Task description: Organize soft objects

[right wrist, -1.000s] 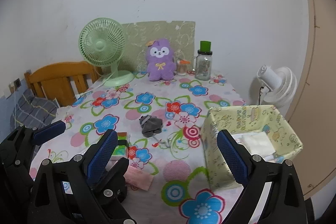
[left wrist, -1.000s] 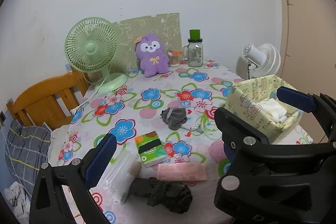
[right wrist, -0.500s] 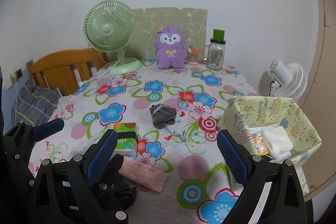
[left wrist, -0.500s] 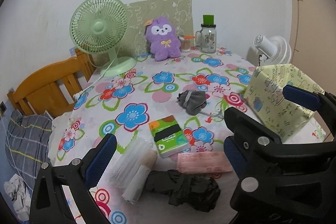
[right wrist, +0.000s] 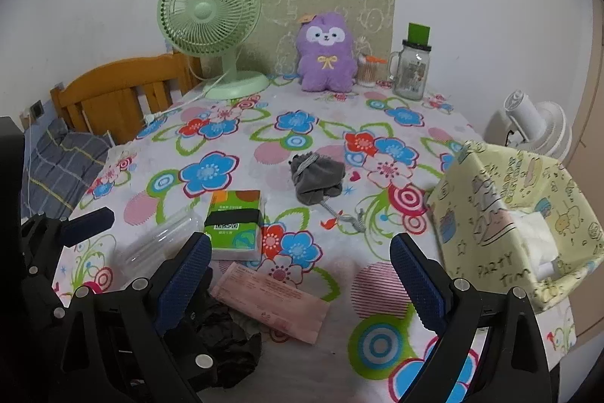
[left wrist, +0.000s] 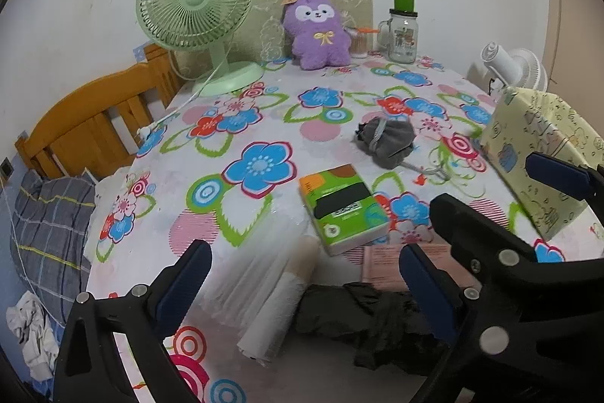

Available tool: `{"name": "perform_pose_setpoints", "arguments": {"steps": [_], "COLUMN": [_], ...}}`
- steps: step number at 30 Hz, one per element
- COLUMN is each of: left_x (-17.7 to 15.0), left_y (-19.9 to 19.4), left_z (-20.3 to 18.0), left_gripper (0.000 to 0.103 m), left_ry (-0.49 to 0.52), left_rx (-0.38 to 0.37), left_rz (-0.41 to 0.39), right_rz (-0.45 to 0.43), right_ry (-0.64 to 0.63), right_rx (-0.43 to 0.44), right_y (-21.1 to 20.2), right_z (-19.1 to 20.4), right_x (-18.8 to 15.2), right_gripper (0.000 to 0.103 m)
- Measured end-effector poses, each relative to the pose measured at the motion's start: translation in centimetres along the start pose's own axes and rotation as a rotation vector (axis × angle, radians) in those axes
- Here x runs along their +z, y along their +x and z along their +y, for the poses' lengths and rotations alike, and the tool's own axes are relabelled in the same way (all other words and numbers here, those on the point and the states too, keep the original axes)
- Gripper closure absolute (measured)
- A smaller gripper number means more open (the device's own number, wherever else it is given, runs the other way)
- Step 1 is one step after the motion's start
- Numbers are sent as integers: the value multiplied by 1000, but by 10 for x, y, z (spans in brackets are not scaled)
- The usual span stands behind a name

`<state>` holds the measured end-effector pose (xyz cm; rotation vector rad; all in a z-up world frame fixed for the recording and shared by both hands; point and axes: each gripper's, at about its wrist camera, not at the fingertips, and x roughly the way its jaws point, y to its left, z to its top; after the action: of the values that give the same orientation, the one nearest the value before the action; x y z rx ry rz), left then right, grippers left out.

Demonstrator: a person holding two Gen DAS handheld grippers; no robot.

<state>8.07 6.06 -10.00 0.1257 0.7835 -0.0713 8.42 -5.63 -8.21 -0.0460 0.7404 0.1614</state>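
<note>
Probably light and limp, the black cloth [left wrist: 381, 323] crumpled at the table's [right wrist: 324, 361] near edge, just under the 2 wide-open, empty grippers, left [left wrist: 302, 286] and right [right wrist: 298, 274], looks best pinched at a raised fold.

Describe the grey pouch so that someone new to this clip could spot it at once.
On the flowered tablecloth, look between the green tissue pack and the yellow fabric box. The grey pouch lies crumpled there, the only grey thing, with a drawstring trailing toward the viewer.
</note>
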Motion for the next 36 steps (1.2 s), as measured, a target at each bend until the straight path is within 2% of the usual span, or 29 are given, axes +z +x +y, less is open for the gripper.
{"name": "perform_pose_setpoints", "arguments": {"steps": [6,18,20,22,25,27,36], "left_x": [-5,-14,-15,-16,-17,-18,-23], "left_y": [12,34,37,38,39,38,35], "left_z": [8,17,18,19,20,19,24], "left_gripper": [4,21,27,44,57,61,62], "left_ry": [-8,-35,-38,-43,-46,-37,-44], "left_rx": [22,19,15,11,0,8,31], "left_rz": [27,86,91,96,98,94,102], "right_rz": [36,102,108,114,124,133,169], "right_ry": [16,2,-1,-4,-5,-5,8], "right_rx": [15,13,14,16,19,19,41], "right_y": [15,38,41,43,46,49,57], "right_z": [1,5,6,6,6,7,8], "right_x": [-6,-12,-13,-13,-14,-14,-18], "right_gripper": [6,6,6,6,6,6,6]}}
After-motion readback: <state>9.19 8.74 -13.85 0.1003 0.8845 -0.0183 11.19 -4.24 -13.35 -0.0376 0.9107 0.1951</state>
